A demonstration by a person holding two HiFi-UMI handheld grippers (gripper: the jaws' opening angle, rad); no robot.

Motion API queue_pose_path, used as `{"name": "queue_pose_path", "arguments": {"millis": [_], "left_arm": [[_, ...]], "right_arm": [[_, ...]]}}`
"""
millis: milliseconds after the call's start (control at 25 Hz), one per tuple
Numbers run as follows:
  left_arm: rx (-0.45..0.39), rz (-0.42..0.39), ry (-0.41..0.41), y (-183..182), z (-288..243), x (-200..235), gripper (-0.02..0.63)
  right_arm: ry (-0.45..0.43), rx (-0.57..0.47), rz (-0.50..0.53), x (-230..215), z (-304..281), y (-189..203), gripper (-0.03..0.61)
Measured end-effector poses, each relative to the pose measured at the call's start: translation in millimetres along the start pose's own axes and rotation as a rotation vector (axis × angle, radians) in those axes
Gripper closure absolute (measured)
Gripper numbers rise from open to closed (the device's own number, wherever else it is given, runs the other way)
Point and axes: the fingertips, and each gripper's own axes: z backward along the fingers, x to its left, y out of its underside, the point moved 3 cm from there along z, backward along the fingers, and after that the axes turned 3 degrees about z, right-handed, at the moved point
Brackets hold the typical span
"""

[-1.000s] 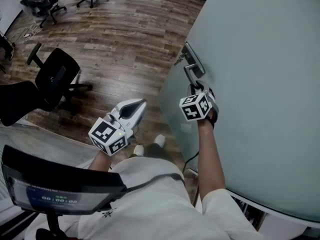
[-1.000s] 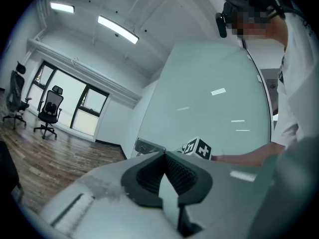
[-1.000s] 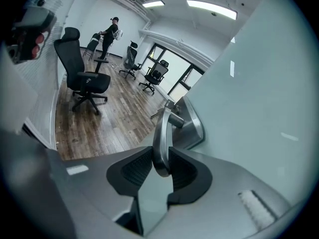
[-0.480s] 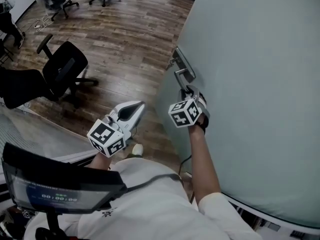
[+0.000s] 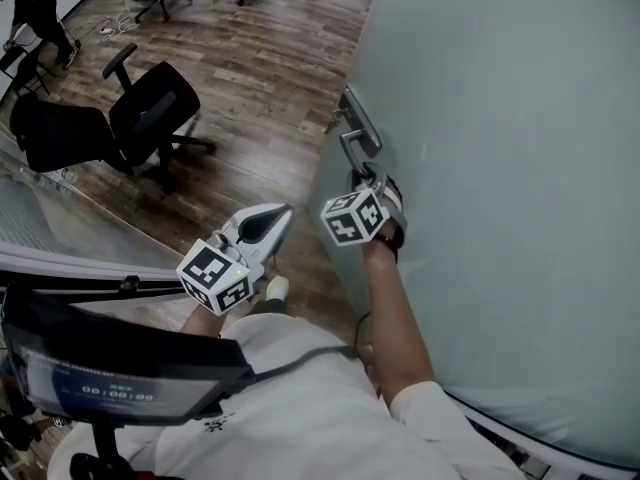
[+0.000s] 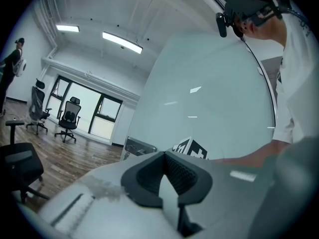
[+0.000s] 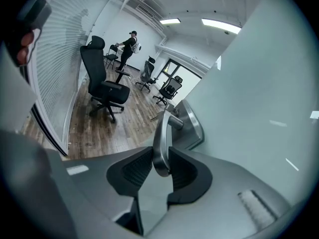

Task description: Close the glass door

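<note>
The right tool is clamped on the free end of the metal door handle. In the right gripper view the handle stands upright between the two dark pads. They press on it from both sides, so the jaws are only as far apart as the handle is thick.

The handle is fixed to a steel plate at the edge of the frosted glass door, which fills the right side of the head view. The left tool hangs free just beside the door's edge, over the wooden floor. Its jaws are closed tip to tip with nothing between them.

Compared with a second ago, the handle and right tool sit further left in the head view, and the door's edge covers more of the floor. The black office chair now shows further right, nearer that edge. The left tool has kept roughly its place in the frame.
</note>
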Motion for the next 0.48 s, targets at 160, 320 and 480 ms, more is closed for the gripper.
{"name": "queue_pose_path", "arguments": {"millis": [160,320,480], "left_arm": [[-0.013,-0.01,-0.033,7.4,26.1,-22.3,0.607],[-0.022,-0.019,-0.082,18.2,57.6,-69.6,0.607],[-0.025,-0.005,-0.147,31.1,83.3,-74.0,0.607]], "right_arm": [[-0.021,-0.019,0.011,20.6,16.1,-5.8,0.477],[-0.04,-0.041,0.023,34.9,50.3,-0.3,0.479],[-0.046,-0.056,0.044,50.5,46.1,-10.1,0.479]]}}
